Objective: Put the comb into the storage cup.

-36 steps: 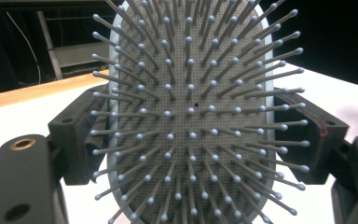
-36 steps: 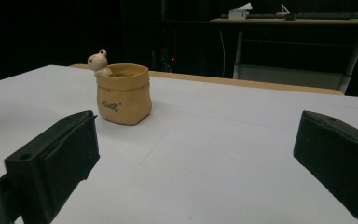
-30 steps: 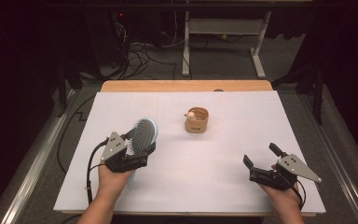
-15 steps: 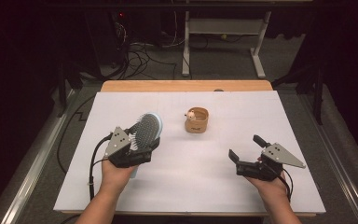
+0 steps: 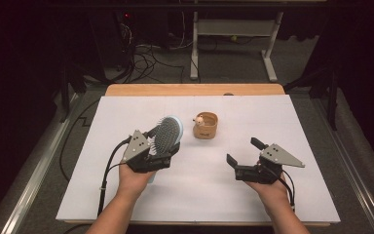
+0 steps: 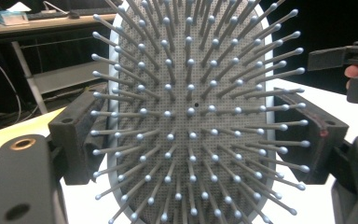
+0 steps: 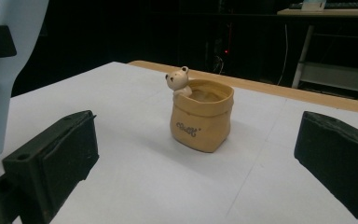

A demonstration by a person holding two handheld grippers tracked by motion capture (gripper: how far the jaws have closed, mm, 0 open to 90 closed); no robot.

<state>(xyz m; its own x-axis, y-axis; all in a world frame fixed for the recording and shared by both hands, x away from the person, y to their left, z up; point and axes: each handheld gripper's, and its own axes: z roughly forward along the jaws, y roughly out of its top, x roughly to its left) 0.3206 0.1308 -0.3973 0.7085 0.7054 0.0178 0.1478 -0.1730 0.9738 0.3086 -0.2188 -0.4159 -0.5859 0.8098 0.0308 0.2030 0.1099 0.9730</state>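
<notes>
From the high view, the left hand [image 5: 135,176] is coming in from the bottom edge with its forearm angled up the tabletop [image 5: 126,112], carrying the left hand-held gripper [image 5: 164,146] with its grey plate tilted toward the left. It is clamping a pale blue hairbrush [image 5: 167,132] — bristle head raised and leaning up and to the right, off the white surface. The right hand [image 5: 271,191] is sitting lower right, its right hand-held gripper [image 5: 242,155] pointing up and to the left with the jaws spread wide and nothing between them. Between and beyond the two hands, near the middle of the tabletop, a small tan bag-shaped pot [image 5: 205,125] is standing upright, well apart from both grippers.

Over to the left gripper view — the hairbrush [image 6: 191,112] is facing the camera, grey ball-tipped bristles pointing straight at us, and the two black jaws are pressing in on the sides of its head. At the upper right, the other hand-held gripper [image 6: 354,70] is peeking in.

Now the right gripper view: the jaws are standing far apart at the bottom corners, empty, and the pot [image 7: 200,114] is sitting on the tabletop [image 7: 144,186] between them, farther off. A little bear figure [image 7: 178,81] is poking over its rim; what else is inside is too dim to tell. The brush's pale blue handle [image 7: 2,79] is hanging at the left edge.
</notes>
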